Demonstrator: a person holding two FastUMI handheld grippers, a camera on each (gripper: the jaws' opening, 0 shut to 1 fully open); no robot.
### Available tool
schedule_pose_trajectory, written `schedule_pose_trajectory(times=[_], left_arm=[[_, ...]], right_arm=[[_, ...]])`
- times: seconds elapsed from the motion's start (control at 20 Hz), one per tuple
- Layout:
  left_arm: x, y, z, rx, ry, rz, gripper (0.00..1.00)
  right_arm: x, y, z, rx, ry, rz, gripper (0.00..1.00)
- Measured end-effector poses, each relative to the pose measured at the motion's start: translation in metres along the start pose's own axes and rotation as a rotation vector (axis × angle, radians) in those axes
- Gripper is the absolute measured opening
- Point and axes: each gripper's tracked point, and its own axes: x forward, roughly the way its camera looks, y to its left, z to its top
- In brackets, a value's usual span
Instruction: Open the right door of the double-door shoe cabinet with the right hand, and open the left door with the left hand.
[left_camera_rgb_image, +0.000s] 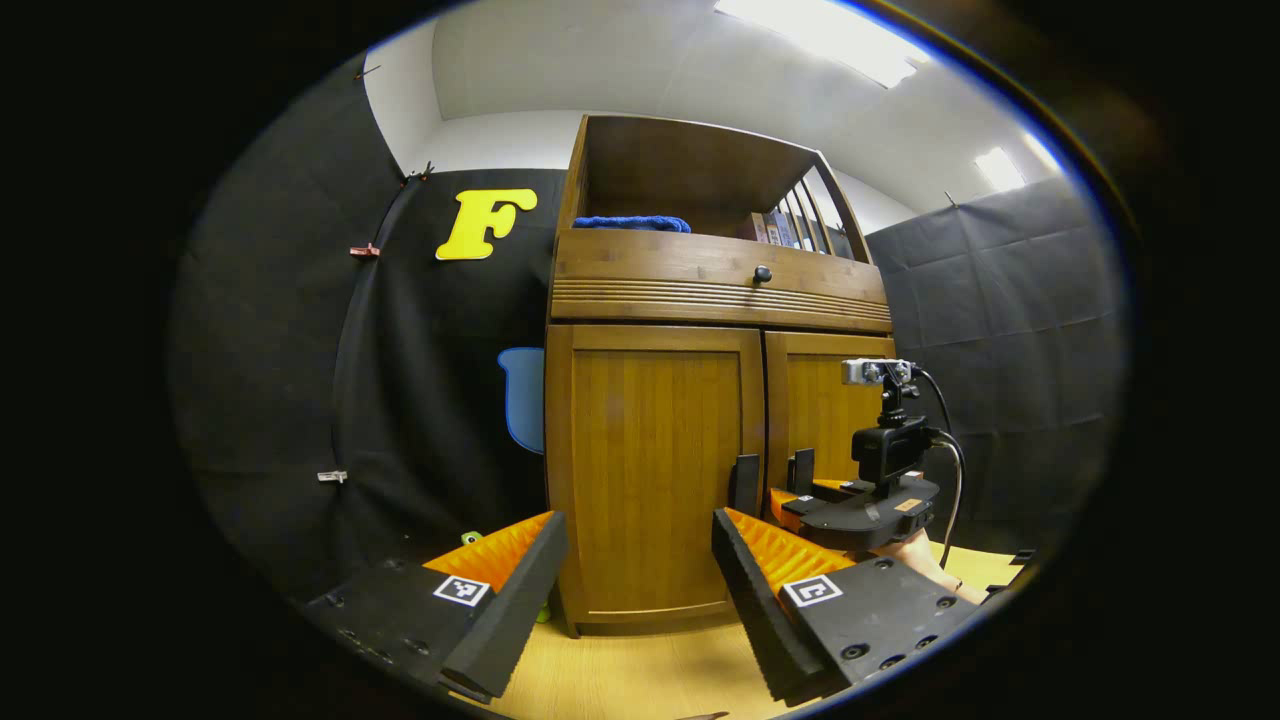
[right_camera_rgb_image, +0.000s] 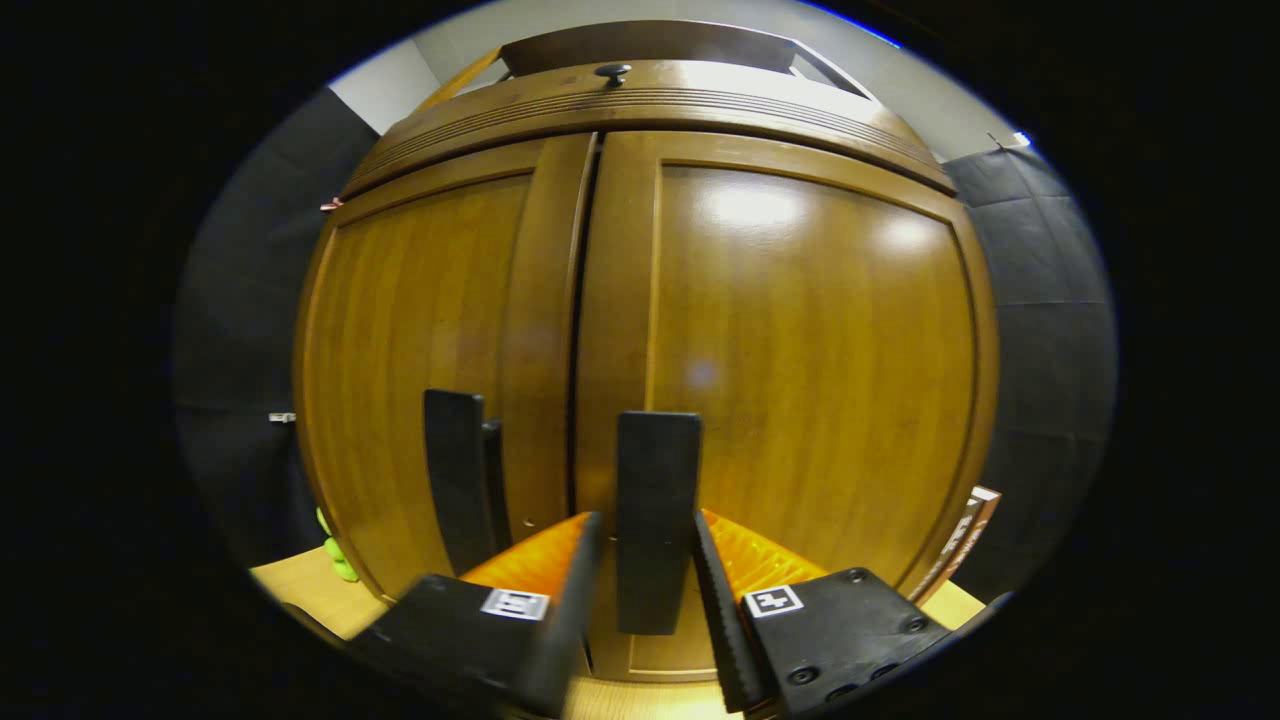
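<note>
right gripper (right_camera_rgb_image: 645, 575) around right door handle (right_camera_rgb_image: 656, 500)

Brown wood-grain shoe cabinet (left_camera_rgb_image: 650, 450), black door handles (right_camera_rgb_image: 655, 520), blue cloth (left_camera_rgb_image: 632, 223).

A recording booth is showing here. Black cloth walls (left_camera_rgb_image: 1000, 300) are hanging around a wooden cabinet (left_camera_rgb_image: 650, 450), under office ceiling lights (left_camera_rgb_image: 830, 35).
</note>
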Motion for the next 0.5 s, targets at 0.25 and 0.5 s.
schedule_pose_trajectory(times=[0.25,0.5], left_arm=[[-0.004,0.003,-0.001,-0.011,0.008,0.014,0.91],[-0.017,0.002,0.007,-0.022,-0.013,0.032,0.91]], right_arm=[[-0.001,0.0,-0.001,0.001,0.02,0.01,0.23],[-0.011,0.0,-0.002,-0.006,0.027,0.04,0.28]])
